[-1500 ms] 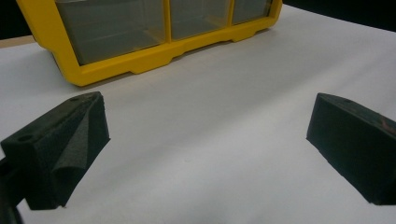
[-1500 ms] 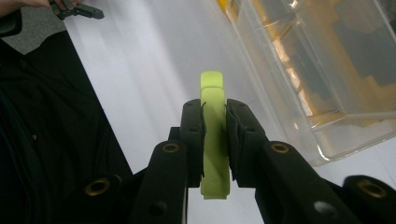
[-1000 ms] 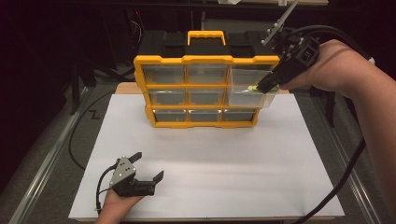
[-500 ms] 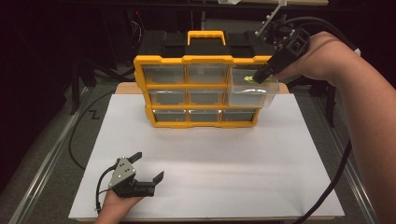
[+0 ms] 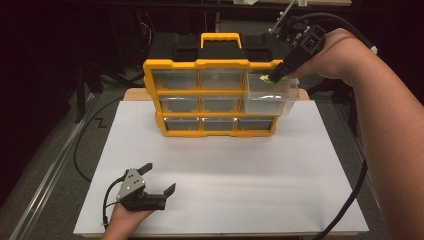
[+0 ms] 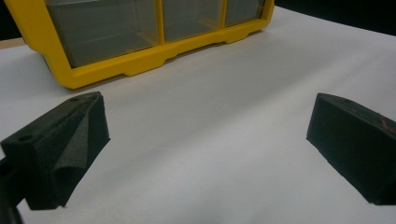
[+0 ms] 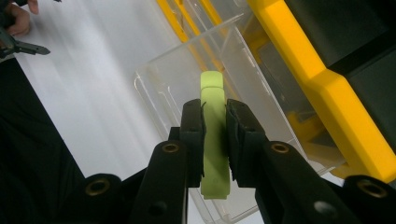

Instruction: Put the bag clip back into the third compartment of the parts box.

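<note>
My right gripper (image 7: 215, 140) pinches a flat lime-green strip (image 7: 214, 140) between its fingers, poised over the pulled-out clear drawer (image 5: 270, 97) at the upper right of the yellow organizer (image 5: 212, 97). If I let go while the strip is tilted, it could catch the thin glossy drawer wall and tumble onto the matte white surface (image 5: 225, 170). My left gripper (image 5: 152, 185) rests near the front edge, its foam-like fingers spread around nothing.

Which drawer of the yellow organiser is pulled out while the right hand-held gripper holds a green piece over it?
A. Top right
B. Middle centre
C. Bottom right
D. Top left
A: in the high view the clear drawer at the top right of the yellow organiser juts forward, with the right hand-held gripper clamping the green piece above it.
</note>
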### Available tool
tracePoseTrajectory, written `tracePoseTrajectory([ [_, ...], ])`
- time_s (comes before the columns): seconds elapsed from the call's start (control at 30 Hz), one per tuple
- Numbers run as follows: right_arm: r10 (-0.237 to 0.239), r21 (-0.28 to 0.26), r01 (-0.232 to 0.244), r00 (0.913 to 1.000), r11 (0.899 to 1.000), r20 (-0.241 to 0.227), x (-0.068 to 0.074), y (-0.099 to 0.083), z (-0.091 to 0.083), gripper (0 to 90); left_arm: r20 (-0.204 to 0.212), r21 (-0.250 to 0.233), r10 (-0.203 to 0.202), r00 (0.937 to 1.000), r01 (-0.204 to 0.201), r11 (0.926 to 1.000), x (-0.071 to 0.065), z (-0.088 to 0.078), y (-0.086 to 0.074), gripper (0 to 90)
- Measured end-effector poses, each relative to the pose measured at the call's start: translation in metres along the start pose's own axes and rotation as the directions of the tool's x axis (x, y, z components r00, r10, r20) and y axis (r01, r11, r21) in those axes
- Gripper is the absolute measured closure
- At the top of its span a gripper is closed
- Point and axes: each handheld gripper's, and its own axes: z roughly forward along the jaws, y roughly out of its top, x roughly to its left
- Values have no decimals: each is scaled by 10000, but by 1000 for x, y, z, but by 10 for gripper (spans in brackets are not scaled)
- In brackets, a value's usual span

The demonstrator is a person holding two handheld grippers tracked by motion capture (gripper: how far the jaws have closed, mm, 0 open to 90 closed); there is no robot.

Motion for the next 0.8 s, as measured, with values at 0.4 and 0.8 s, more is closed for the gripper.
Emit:
tracePoseTrajectory([
  [0.4,66,239,-65,10000,9997,-39,-10,-1,20,787,-16,74,22,10000,-22,10000,-1,1,0,3],
  [0.8,130,379,-118,9994,9992,-307,-13,-3,41,768,138,-44,-40,9999,41,10000,1,0,1,3],
])
